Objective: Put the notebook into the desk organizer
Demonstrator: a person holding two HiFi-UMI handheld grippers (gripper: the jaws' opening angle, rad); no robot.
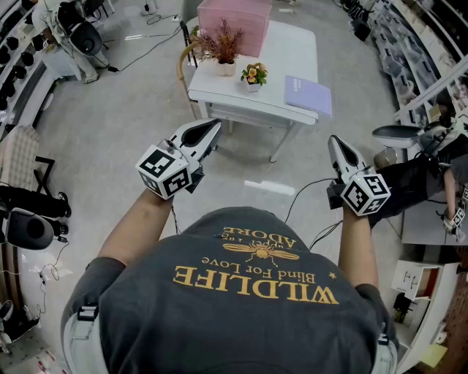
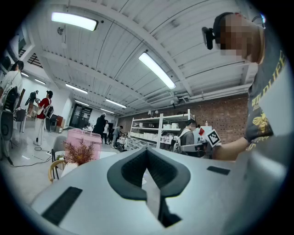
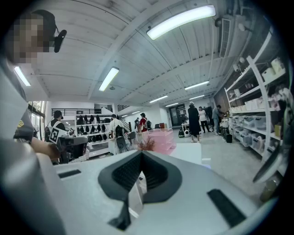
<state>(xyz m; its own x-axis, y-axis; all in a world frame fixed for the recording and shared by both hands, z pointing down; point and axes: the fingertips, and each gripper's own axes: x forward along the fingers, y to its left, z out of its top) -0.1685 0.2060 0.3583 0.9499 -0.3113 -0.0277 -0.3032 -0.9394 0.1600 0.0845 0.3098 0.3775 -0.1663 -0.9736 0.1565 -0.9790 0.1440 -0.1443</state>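
A lavender notebook [image 1: 308,96] lies flat at the right front corner of the white table [image 1: 292,51]. The pink desk organizer [image 1: 234,22] stands at the table's back edge and also shows in the left gripper view [image 2: 82,137] and the right gripper view [image 3: 161,140]. My left gripper [image 1: 214,128] is held in the air well short of the table's front, its jaws shut on nothing [image 2: 147,149]. My right gripper [image 1: 335,141] hovers to the right at the same distance, also shut and empty [image 3: 141,153]. Neither touches anything.
A dried plant in a pot [image 1: 221,47] and a small flower pot [image 1: 253,76] stand on the table's left half. A wooden chair [image 1: 183,64] is at its left side. Cables [image 1: 307,193] run over the floor. Shelves [image 1: 417,51] line the right wall, and people stand in the background.
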